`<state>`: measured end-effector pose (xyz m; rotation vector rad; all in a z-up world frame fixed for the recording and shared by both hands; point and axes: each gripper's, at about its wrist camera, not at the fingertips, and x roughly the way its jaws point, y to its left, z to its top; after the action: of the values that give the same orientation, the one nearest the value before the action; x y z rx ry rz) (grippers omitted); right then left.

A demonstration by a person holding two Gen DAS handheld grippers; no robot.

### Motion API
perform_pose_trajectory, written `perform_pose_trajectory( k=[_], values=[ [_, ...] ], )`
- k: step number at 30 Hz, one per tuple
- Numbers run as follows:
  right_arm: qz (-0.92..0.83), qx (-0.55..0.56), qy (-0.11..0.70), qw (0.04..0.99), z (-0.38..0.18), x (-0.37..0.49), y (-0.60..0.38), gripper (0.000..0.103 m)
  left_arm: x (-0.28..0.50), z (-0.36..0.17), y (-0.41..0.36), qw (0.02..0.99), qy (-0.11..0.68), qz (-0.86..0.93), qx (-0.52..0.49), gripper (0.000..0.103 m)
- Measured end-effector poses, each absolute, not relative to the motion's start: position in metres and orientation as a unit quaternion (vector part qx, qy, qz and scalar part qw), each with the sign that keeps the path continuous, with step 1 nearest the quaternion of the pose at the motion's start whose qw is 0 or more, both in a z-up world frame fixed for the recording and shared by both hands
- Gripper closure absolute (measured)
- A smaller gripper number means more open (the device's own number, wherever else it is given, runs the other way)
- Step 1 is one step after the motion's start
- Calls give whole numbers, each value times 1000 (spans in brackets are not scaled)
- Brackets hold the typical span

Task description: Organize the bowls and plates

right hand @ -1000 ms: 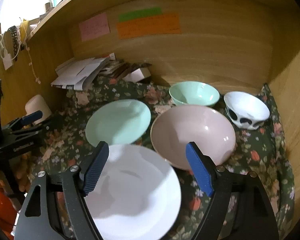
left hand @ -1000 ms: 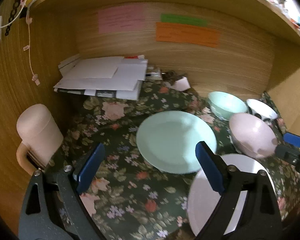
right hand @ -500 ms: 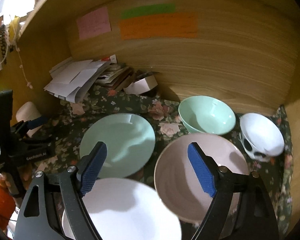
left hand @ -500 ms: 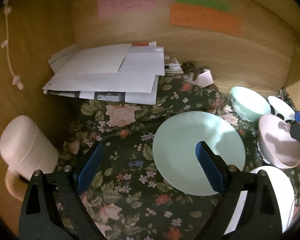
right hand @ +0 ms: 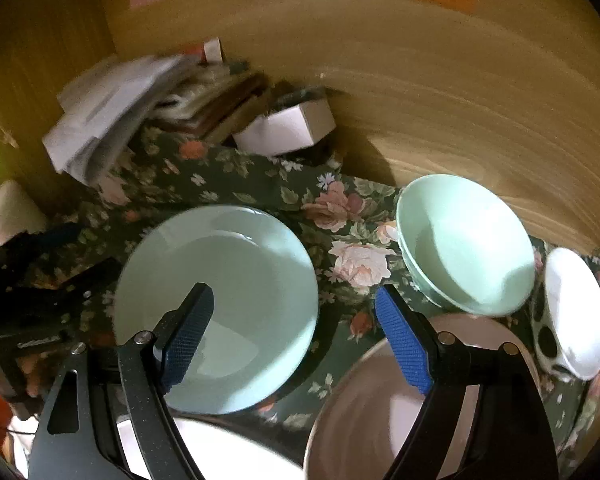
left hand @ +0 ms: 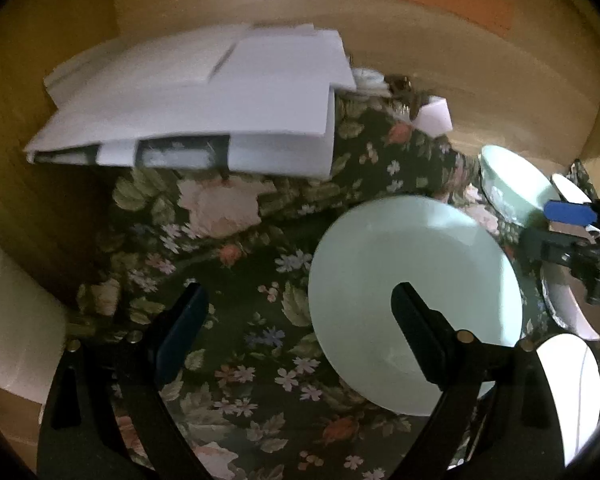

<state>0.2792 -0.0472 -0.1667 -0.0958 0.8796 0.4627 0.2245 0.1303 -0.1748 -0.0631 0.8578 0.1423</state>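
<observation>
- Both of your grippers have moved in closer over the floral cloth (left hand: 236, 272) than a second ago; the sticky notes on the back wall have slid to the top edge of both views.
- Your left gripper (left hand: 300, 320) is spread wide with nothing between its fingers. Its right finger now overlaps the mint plate (left hand: 380, 248), where earlier it sat over the white plate (left hand: 568, 392).
- Your right gripper (right hand: 296, 332) is also spread and empty; its jaws have just been opening a little. It now frames the mint plate's (right hand: 236, 264) right edge and the cloth beside it, no longer the pink bowl (right hand: 364, 412).
- The mint bowl (right hand: 464, 240) sits behind the pink bowl, with the white spotted bowl (right hand: 572, 312) at its right, all on the cloth.
- Only the left view shows the paper stack (left hand: 204, 96) large and the pale mug (left hand: 16, 320) close up, and your right gripper's blue fingertip (left hand: 568, 213) near the mint bowl (left hand: 512, 184).
- Only the right view shows the pink bowl's inside, the small white box (right hand: 288, 128) and the spotted bowl clearly.
</observation>
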Motion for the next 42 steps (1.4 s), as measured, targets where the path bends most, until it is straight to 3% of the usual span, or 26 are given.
perform_pose_trajectory(
  k=[5, 8, 16, 18, 26, 42],
  values=[
    [229, -63, 450, 861, -179, 295, -39, 26, 229, -187, 132, 899, 434, 55, -38, 9],
    [235, -74, 467, 849, -186, 302, -33, 37, 232, -193, 132, 893, 445, 44, -47, 11],
    [243, -74, 515, 819, -203, 320, -27, 64, 236, -205, 131, 879, 471, 27, -68, 36],
    [244, -71, 523, 813, -206, 324, -26, 66, 238, -209, 131, 874, 479, 21, -74, 43],
    [241, -81, 539, 803, -213, 334, -12, 68, 236, -212, 128, 874, 480, 10, -72, 52],
    [299, -84, 540, 782, -218, 275, 62, 70, 185, -209, 178, 870, 481, 33, -101, 53]
  ],
)
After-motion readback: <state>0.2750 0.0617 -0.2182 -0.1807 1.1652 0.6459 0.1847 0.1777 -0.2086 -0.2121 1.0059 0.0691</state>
